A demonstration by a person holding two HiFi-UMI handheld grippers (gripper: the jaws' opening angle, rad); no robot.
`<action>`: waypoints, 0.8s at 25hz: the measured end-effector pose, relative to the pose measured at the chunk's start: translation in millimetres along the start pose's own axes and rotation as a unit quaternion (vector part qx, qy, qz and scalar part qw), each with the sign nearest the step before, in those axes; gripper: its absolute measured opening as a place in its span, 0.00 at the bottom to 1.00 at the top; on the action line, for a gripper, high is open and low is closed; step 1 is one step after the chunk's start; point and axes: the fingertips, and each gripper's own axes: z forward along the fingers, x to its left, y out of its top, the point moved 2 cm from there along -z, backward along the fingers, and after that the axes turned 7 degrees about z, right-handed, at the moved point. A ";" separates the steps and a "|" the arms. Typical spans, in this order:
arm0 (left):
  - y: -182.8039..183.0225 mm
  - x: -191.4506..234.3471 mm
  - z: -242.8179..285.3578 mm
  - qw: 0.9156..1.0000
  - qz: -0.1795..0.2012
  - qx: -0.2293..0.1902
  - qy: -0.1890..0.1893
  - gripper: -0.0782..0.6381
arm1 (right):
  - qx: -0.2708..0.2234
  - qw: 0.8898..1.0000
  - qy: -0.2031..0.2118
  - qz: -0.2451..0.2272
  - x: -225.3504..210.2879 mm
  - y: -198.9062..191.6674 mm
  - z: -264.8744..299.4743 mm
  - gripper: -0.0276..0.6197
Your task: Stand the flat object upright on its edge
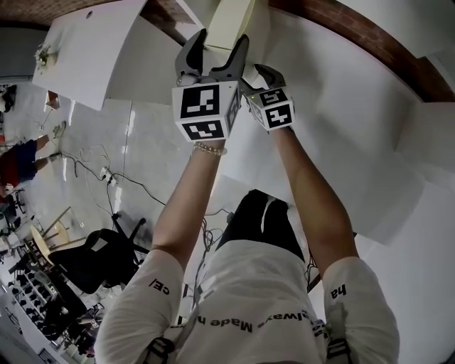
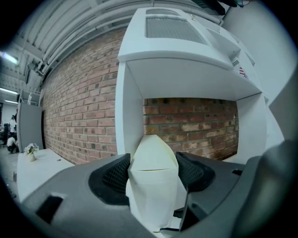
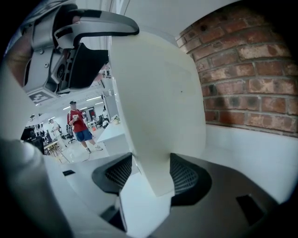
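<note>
Nearest the person, both pairs of fingers are clenching on the same thing. The left gripper (image 1: 215, 62) is pinching the cream flat object (image 1: 233, 21) across its thickness. The right gripper (image 3: 151, 174) is squeezing it just beside, on the right, with the two marker cubes nearly touching. In each gripper view the flat object is filling the gap between the pads and pressing against both.

From the fingers it is reaching forward, its long axis running away from the person along the line the grippers are pointing. In the right gripper view its broad face is rising tall, with the left fingers hooking over its upper edge. Neither hand is sitting clearly nearer; they are sharing it.

It appears to be hanging above the white desk (image 1: 341, 106), though I cannot tell whether its far edge is touching anything. Beyond it are a white cabinet (image 2: 186, 60) and the brick wall (image 2: 84, 102). The next move is probably hinging on bringing one narrow edge squarely down onto the desk.
</note>
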 end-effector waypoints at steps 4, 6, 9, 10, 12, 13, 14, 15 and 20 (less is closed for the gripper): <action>-3.1 12.0 7.1 1.000 0.010 0.001 0.019 0.54 | 0.004 1.000 0.000 0.001 0.6 5.8 15.7 0.44; -1.7 14.0 9.5 1.000 0.015 0.000 0.022 0.54 | 0.005 1.000 -0.002 0.004 -0.4 9.2 19.7 0.44; 0.5 15.7 13.1 0.999 0.021 0.001 0.028 0.54 | 0.011 1.000 -0.009 0.005 -4.1 14.1 23.3 0.44; 0.7 15.7 13.7 0.999 0.024 0.002 0.030 0.54 | 0.013 1.000 -0.011 0.004 -5.9 15.2 23.6 0.44; 0.5 15.3 14.0 0.999 0.027 0.003 0.032 0.54 | 0.016 1.000 -0.013 0.002 -8.8 17.1 24.2 0.44; 0.2 15.0 13.7 0.999 0.028 0.004 0.032 0.54 | 0.018 1.000 -0.016 0.000 -9.6 17.8 24.2 0.44; -0.2 14.5 12.8 0.999 0.028 0.005 0.031 0.54 | 0.021 1.000 -0.019 -0.001 -10.1 18.2 23.5 0.44; -0.6 14.0 11.1 0.999 0.028 0.006 0.030 0.54 | 0.022 0.999 -0.023 -0.003 -10.1 18.8 21.9 0.44; -2.2 14.5 -13.3 0.999 0.016 0.007 0.032 0.54 | 0.012 1.000 -0.017 -0.021 0.1 27.1 -5.2 0.44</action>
